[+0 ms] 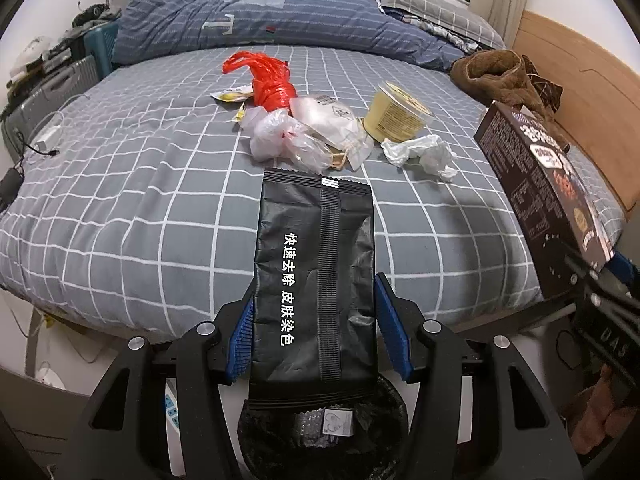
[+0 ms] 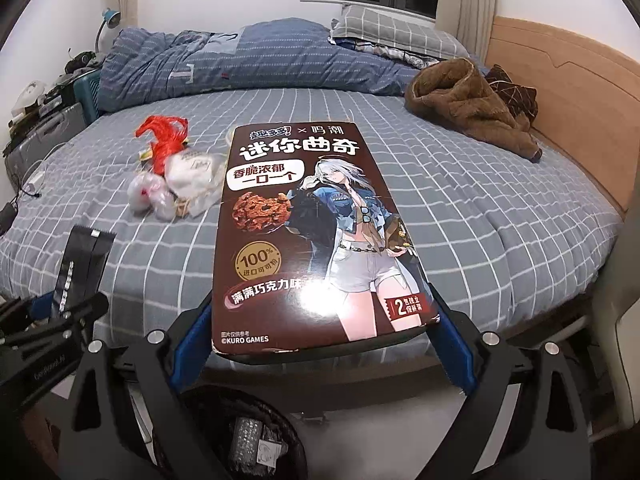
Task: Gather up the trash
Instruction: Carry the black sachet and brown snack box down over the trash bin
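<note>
Black foil packet (image 1: 314,280) pinched in the left gripper (image 1: 314,328), cookie box (image 2: 316,236) clamped in the right gripper (image 2: 320,332), both poised over the bin (image 1: 320,440) at six o'clock, ready to drop.

"KURO GAMES" on cookie box (image 2: 316,232)

Brown coat (image 2: 468,104) near headboard (image 2: 560,80)

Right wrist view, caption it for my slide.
Right gripper holds cookie box above lined trash bin.
</note>
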